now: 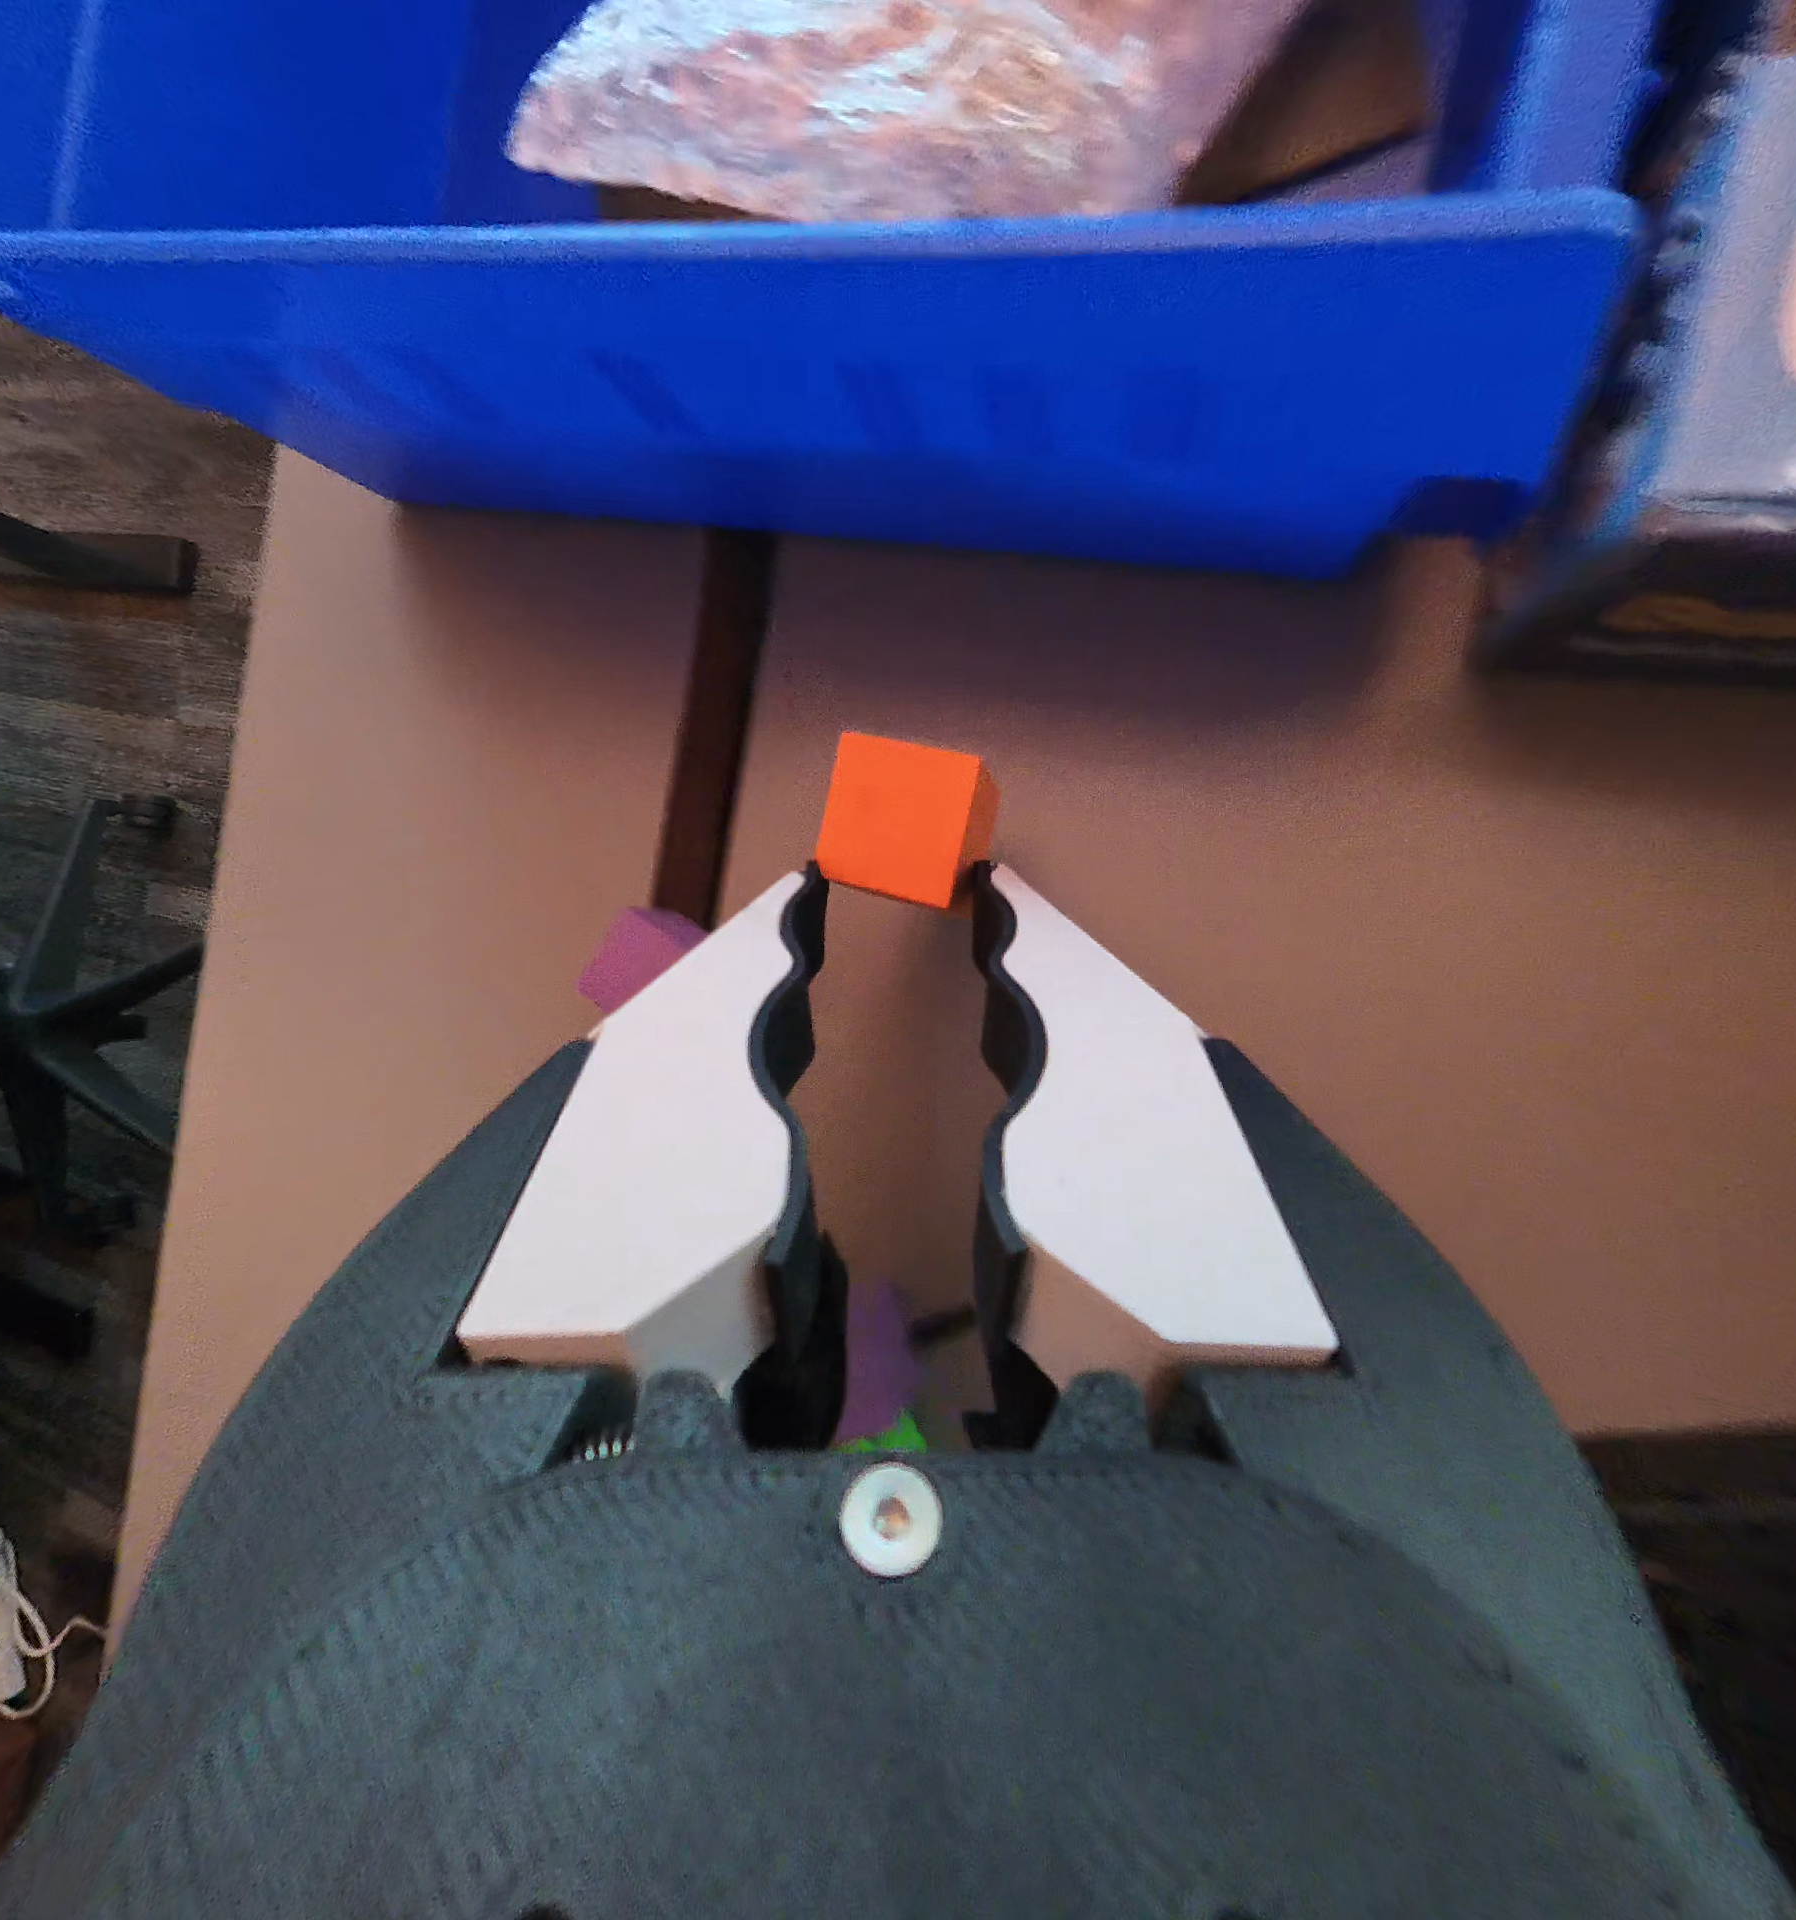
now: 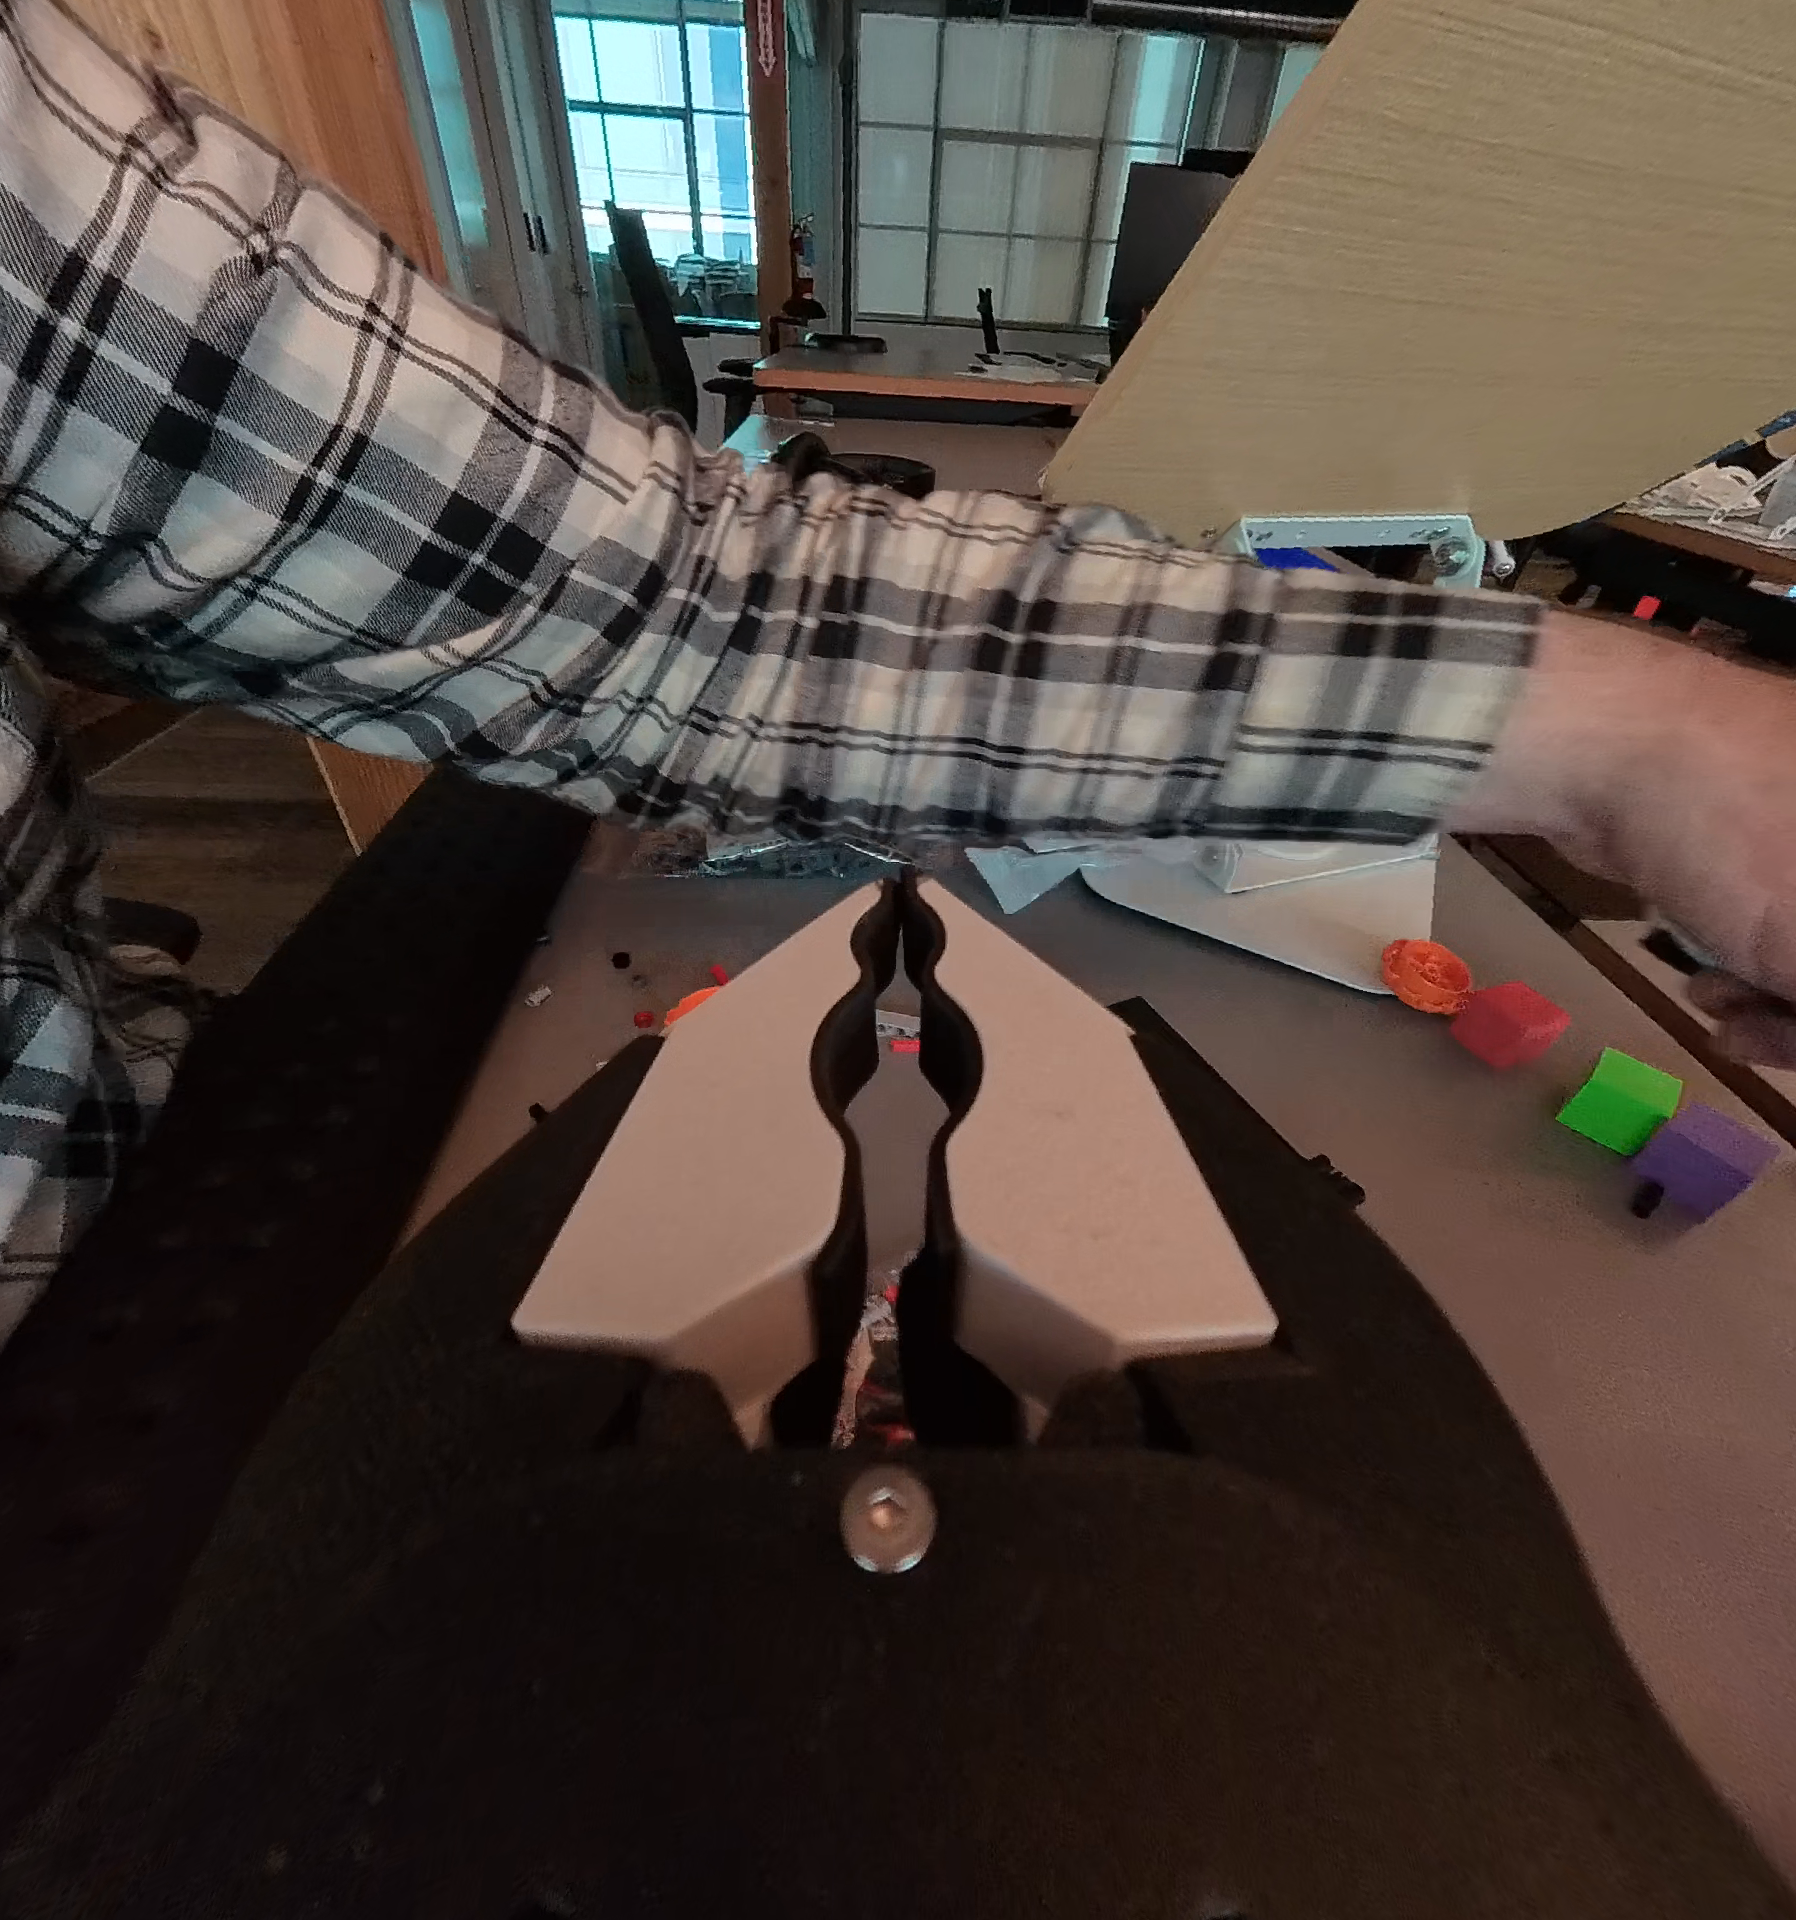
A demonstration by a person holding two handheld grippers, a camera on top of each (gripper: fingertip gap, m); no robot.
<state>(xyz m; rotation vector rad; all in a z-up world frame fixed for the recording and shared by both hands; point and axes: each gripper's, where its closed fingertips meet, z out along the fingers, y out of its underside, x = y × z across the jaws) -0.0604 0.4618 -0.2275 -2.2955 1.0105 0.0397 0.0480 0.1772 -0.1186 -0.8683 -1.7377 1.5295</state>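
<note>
Our left gripper [image 1: 899, 878] pinches the orange cube [image 1: 899, 816] at its tips, above the tabletop [image 1: 1289, 987] near its left edge, just short of the blue bin [image 1: 769, 364]. Our right gripper [image 2: 899, 894] is pressed together, empty, under a plaid sleeve [image 2: 769, 644].

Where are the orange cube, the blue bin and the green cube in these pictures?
orange cube [image 1: 899, 816], left wrist view, on its top face, between the claw tips.
blue bin [image 1: 769, 384], left wrist view, on its front wall.
green cube [image 2: 1619, 1099], right wrist view, on its near face.
</note>
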